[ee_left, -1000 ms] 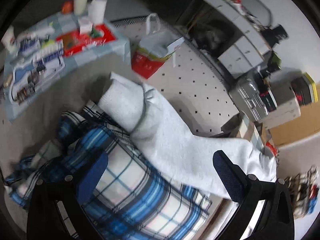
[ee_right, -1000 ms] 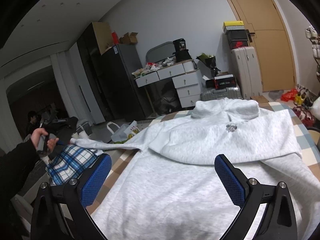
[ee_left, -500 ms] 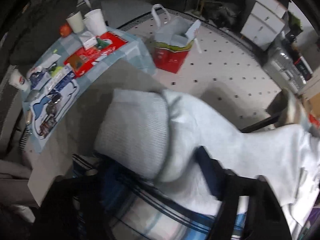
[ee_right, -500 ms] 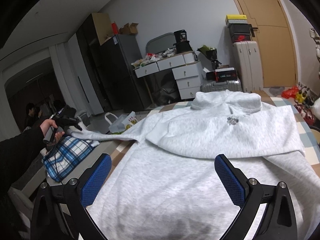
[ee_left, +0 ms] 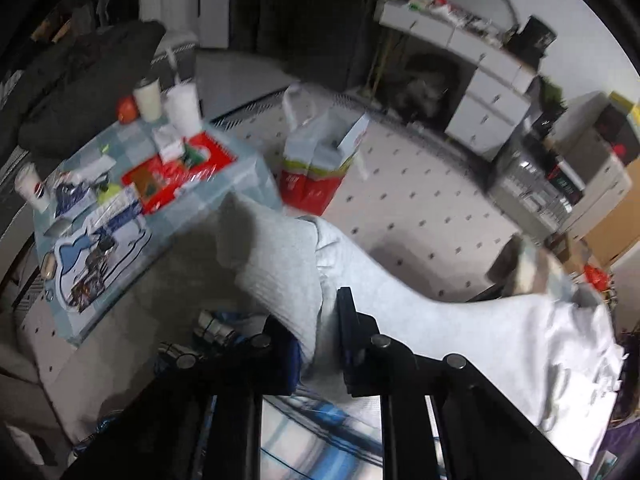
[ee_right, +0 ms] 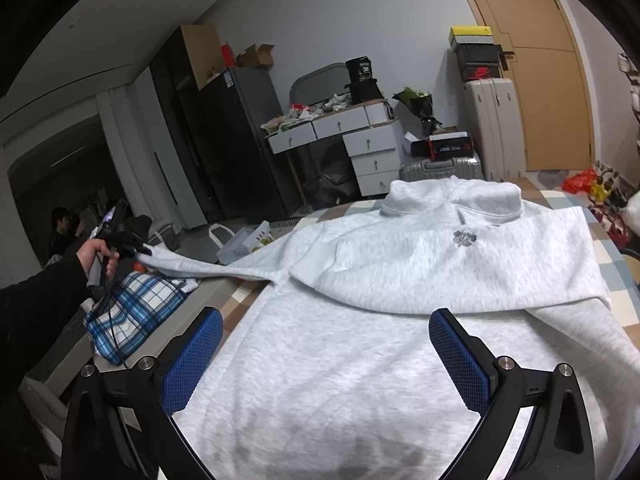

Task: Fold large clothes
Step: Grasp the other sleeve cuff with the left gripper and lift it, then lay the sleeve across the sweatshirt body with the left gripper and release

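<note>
Left gripper [ee_left: 318, 344] clamped on the sweatshirt cuff [ee_left: 280, 256] — sleeve pulled out taut.
Right gripper [ee_right: 326, 354] hovers with fingers wide apart over the grey sweatshirt [ee_right: 400, 300], spread flat on the checked surface [ee_right: 612, 256] — plaid shirt [ee_right: 136, 312] heaped off to the left.

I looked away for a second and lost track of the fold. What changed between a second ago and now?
The left hand-held gripper, open above the sleeve cuff a second ago, has closed on it and lifted it off the plaid garment, stretching the sleeve out sideways. The right hand-held gripper stays open over the grey sweatshirt, whose body lies as it did.
</note>
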Tool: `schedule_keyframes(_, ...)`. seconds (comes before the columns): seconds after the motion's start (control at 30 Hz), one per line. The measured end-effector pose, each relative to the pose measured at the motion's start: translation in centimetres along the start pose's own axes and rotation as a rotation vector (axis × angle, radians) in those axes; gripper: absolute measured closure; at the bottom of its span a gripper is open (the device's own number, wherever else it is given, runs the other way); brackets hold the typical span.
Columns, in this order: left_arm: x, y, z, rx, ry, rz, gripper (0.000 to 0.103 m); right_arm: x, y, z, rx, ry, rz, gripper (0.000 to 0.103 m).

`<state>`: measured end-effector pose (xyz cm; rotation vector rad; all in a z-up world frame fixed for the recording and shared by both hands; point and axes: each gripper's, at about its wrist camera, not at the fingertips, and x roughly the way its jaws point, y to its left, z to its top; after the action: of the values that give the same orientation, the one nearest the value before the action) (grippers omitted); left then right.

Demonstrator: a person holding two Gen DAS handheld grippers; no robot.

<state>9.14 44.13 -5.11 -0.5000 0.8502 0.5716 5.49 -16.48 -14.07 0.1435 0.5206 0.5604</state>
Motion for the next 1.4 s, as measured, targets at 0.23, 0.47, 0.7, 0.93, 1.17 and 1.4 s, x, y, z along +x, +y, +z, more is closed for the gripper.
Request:
schedule_keyframes(0.23,-6.3,-3.6,1.8,0.001,-0.155,-0.131,0.093,-1.0,-0.6,0.5,0.048,-0.027,0.017,0.000)
schedule_keyframes(0.47,-15.0,-16.1,0.2,0.246,-0.349,-0.334,0.095,-2.5,-1.6,1.0,0.100,-0.070,0.026,0.000)
schedule_keyframes(0.7,-18.6,-34.8,-7.9,0.551,-0.247,-0.643,0.097,-4.2,-6.4,1.7,0.259,-0.122,-0.098,0.000)
schedule_keyframes(0.93,-12.6,-50.6,-20.5,0.751,-0.015,-0.789,0.098,-7.3,-13.5,1.2,0.530,-0.171,-0.279,0.000)
schedule_keyframes(1.17,-0.8,-56.7,-31.7,0.762,0.261,-0.790,0.098,-11.0,-18.0,0.2,0.679,-0.260,-0.371,0.000)
schedule_keyframes(1.4,5.2,-59.5,-39.6,0.809,0.571,-0.750,0.080,-11.4,-18.5,0.3,0.693,-0.282,-0.374,0.000)
